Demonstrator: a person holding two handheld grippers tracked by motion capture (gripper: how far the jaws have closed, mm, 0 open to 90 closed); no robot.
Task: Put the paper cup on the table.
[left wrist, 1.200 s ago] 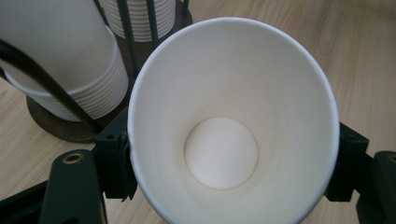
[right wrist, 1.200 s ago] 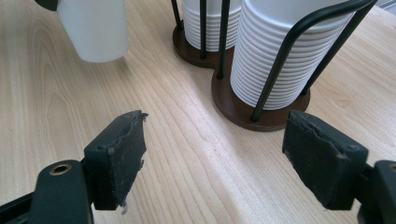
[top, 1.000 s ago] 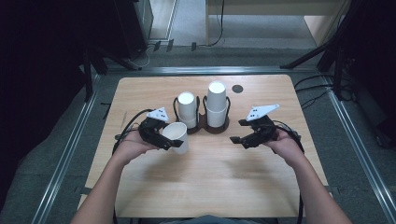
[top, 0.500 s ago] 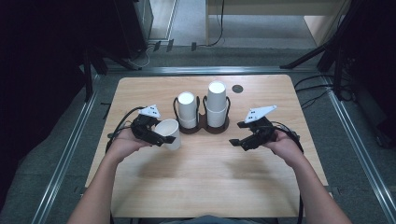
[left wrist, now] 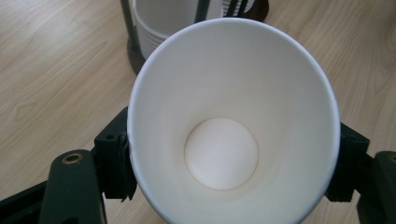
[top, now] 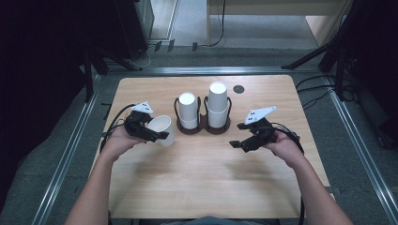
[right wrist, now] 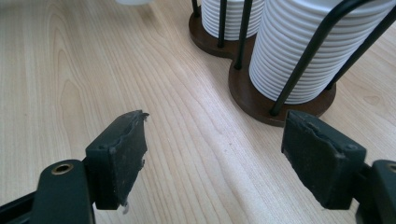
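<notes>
A: What is the left gripper (top: pixel 157 136) doing just now?

B: It is gripping a white paper cup (top: pixel 162 130), its jaws closing on the cup's two sides. In the left gripper view the cup (left wrist: pixel 233 126) is tipping its open mouth toward the camera, so the round bottom inside is showing, and a black jaw is pressing on either flank.

A: And where is that cup sitting relative to the cup holder (top: pixel 202 125)?

B: It is hanging just to the left of the holder, close beside it but apart from it, over the wooden table (top: pixel 202 187). The holder itself is carrying two stacks of white cups (top: pixel 217 104) inside black wire loops on a dark double base; the right stack is standing taller than the left one.

A: What about the right gripper (top: pixel 240 143)?

B: It is hovering to the right of the holder and a little nearer the person, with its jaws standing wide apart and nothing between them. In the right gripper view the bare table (right wrist: pixel 187 154) is showing through the gap, and the holder's base (right wrist: pixel 261 100) is lying just beyond the jaw tips.
</notes>
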